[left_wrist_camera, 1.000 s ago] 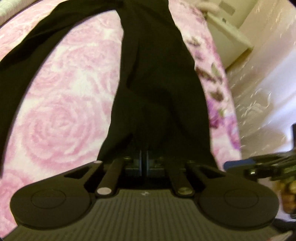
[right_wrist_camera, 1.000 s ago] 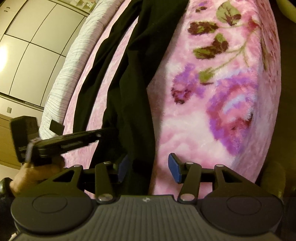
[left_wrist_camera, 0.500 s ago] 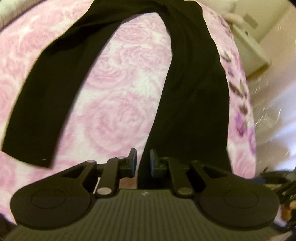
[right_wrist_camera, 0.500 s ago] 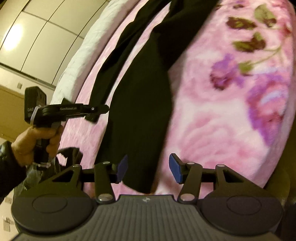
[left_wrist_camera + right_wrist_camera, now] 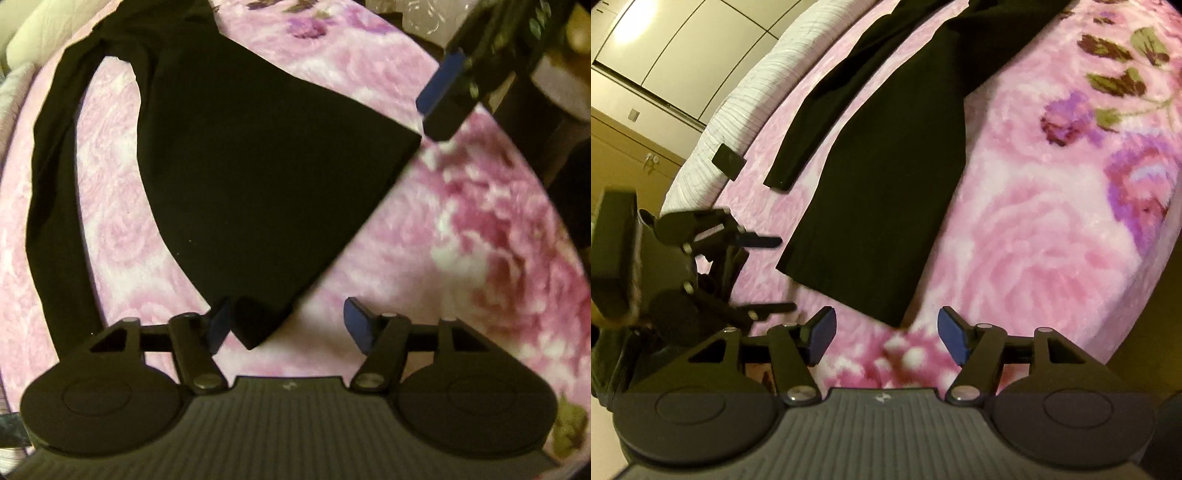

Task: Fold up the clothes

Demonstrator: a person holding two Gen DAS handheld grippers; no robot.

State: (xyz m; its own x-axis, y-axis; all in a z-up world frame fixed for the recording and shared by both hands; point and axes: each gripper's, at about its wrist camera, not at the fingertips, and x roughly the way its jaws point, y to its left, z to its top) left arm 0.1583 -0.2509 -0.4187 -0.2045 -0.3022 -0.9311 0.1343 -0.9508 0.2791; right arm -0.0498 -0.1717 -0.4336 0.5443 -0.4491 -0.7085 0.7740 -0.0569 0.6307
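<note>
The black garment [image 5: 258,177] is lying spread flat on the pink floral blanket [image 5: 461,229] covering the bed. The left gripper [image 5: 286,325] is hovering with jaws spread wide, one hem corner sitting between them unpinched. The right gripper [image 5: 884,334] is likewise gaping, empty, just short of the hem's other corner.

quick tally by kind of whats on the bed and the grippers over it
black garment: 1
small black rectangular item by the white bedding: 1
pink floral blanket: 1
grippers, left gripper and right gripper, both open and empty: 2
total: 5
</note>
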